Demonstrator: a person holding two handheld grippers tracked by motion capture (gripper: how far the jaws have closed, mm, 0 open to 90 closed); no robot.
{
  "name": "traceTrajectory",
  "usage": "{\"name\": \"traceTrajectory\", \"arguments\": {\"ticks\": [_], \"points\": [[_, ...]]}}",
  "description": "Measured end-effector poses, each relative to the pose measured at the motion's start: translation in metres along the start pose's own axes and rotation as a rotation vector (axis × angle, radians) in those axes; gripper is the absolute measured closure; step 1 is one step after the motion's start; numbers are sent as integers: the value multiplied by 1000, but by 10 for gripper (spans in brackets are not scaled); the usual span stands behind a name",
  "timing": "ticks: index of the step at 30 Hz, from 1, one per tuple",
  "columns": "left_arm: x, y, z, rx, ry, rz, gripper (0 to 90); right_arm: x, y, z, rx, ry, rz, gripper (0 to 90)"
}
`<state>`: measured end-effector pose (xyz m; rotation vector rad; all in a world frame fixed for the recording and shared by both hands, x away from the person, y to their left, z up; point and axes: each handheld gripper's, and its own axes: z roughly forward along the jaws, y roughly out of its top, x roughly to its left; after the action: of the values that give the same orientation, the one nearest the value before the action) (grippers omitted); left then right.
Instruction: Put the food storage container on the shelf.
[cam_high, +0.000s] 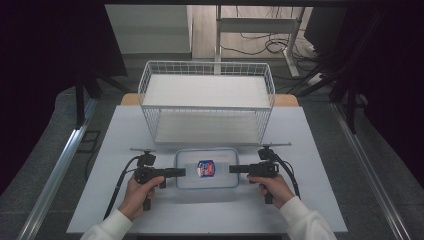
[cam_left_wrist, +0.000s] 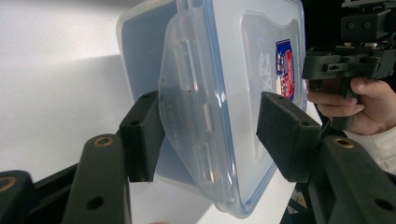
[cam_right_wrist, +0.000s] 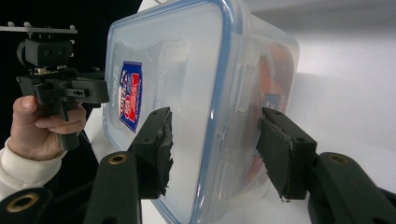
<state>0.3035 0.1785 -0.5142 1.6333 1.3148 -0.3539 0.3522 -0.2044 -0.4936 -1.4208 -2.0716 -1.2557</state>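
Plastic container (cam_high: 207, 169), clear with a blue-edged lid and a red-and-blue label, is seen lying on the white table (cam_high: 120, 130), near its front edge and between the two hand-held grippers. The left gripper (cam_high: 181, 172) is brought in level from the container's left end, the right gripper (cam_high: 233, 169) from its right end, each held by a hand in a white sleeve.

In the left gripper view, the container's end with its latch flap (cam_left_wrist: 187, 112) is framed between the two black pads (cam_left_wrist: 140, 135); one pad lies against or just beside the base side, while the other is kept apart from the lid face, so the jaws are shown partly open around the end, not pressed on it. In the right gripper view, the opposite end is likewise set between the pads (cam_right_wrist: 156, 149); whether they touch the plastic cannot be told for certain, and small gaps appear on both sides.

Behind the container, a white wire rack (cam_high: 207, 102) with two solid shelves is stood at the middle of the table, well apart from both grippers. A desk frame with trailing cables (cam_high: 260, 40) is seen on the floor beyond the table. Nothing is placed between the grippers and the container's ends.
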Motion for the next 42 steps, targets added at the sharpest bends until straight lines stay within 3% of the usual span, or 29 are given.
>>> {"name": "traceTrajectory", "arguments": {"ticks": [9,14,21,29,42], "points": [[1,3,-2,11,-7,-15,436,-2,2,-2,-7,23,40,500],[0,6,-3,15,6,-7,438,-2,2,-1,-11,30,56,518],[-1,13,-4,5,-7,3,458,-2,7,-4,-33,26,66,521],[2,28,-4,-10,-9,30,462,1,19,-4,-66,13,37,520],[25,63,3,-32,-14,72,455,-3,41,9,-137,-23,-7,520]]}}
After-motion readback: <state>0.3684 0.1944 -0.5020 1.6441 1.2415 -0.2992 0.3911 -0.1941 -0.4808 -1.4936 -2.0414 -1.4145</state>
